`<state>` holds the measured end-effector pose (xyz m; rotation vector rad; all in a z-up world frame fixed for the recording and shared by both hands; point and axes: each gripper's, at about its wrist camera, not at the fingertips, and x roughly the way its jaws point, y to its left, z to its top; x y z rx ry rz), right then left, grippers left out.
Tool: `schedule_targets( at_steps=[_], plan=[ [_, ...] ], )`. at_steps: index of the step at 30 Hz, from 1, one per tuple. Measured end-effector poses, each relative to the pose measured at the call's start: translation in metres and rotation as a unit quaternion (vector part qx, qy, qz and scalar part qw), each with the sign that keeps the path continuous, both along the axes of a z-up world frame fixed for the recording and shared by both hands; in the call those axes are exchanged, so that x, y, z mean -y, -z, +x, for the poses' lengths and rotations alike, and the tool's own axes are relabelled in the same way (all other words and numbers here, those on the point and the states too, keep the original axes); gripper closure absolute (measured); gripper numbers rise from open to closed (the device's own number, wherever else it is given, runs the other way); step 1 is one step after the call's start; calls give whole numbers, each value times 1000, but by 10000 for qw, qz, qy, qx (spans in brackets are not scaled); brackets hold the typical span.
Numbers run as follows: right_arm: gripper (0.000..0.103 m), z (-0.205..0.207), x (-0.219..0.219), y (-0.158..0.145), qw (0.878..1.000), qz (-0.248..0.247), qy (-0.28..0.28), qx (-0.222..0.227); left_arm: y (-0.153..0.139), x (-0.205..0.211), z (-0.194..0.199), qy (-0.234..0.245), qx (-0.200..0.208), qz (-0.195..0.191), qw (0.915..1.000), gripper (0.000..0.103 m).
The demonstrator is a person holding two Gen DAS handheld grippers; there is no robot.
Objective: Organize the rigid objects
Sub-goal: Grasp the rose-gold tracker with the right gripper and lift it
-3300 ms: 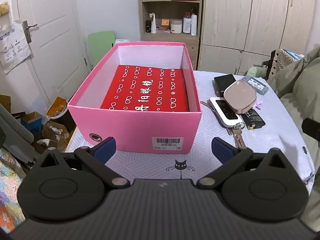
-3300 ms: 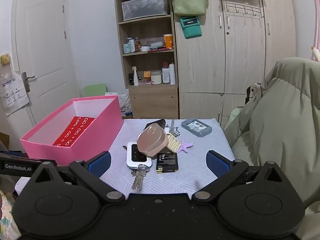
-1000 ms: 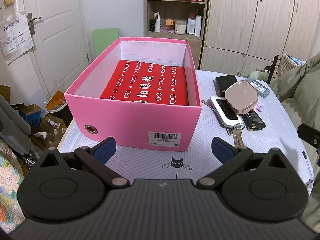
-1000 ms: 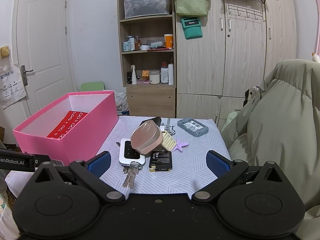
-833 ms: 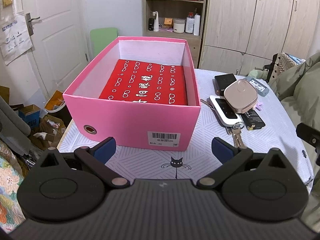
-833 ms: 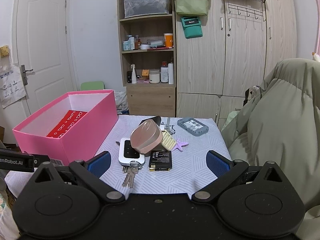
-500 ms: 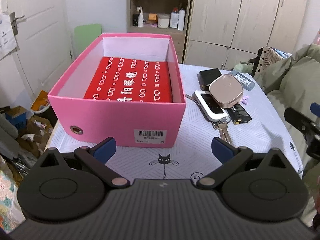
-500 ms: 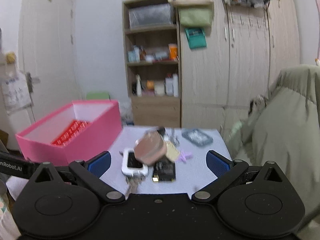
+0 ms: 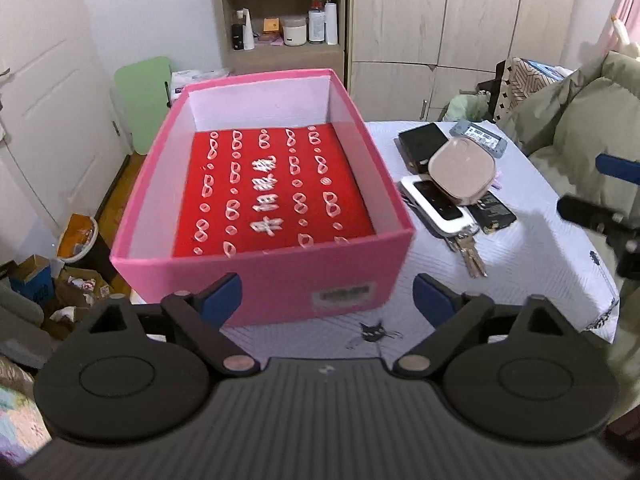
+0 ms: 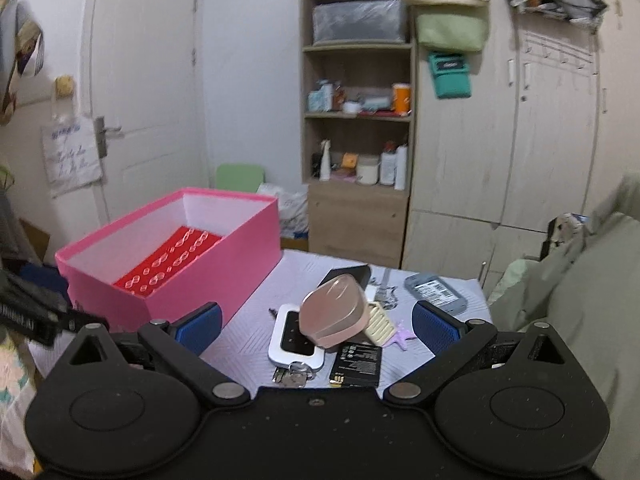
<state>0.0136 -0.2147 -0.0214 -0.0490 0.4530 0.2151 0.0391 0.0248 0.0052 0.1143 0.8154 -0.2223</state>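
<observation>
A pink open box with a red patterned lining stands on the table's left; it also shows in the right wrist view. To its right lies a pile: a rose-pink case, a white device, keys, a black battery, a black phone, a grey device. My left gripper is open and empty before the box's front wall. My right gripper is open and empty, just short of the pile.
The table has a white cloth with a cat print. A green quilted heap lies at the right. A shelf unit and wardrobe doors stand behind. Boxes and a bin sit on the floor at the left.
Both grippers have risen and moved forward. My left gripper now looks down into the box from closer. My right gripper has drawn nearer to the pile. Both stay open.
</observation>
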Motion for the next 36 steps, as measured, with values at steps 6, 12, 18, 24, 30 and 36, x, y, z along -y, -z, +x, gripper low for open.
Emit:
schedule_targets(
  at_steps=[6, 12, 18, 24, 30, 36],
  plan=[
    [1, 17, -16, 9, 9968, -779, -151, 0, -29, -25, 17, 11, 307, 449, 9985, 10],
    [7, 55, -23, 24, 9926, -1157, -97, -340, -39, -64, 61, -264, 208, 642, 9974, 10],
    [17, 85, -22, 37, 9922, -1063, 109, -637, -21, -94, 110, -397, -217, 613, 9971, 32],
    [26, 107, -37, 49, 9865, -1436, 76, -782, 5, -108, 144, -289, -767, 380, 9959, 40],
    [24, 125, -47, 62, 9786, -1817, 256, -925, 22, -107, 163, -155, -889, 396, 9951, 55],
    [23, 141, -47, 70, 9745, -1941, 386, -1057, 33, -114, 173, -172, -985, 169, 9948, 84]
  ],
)
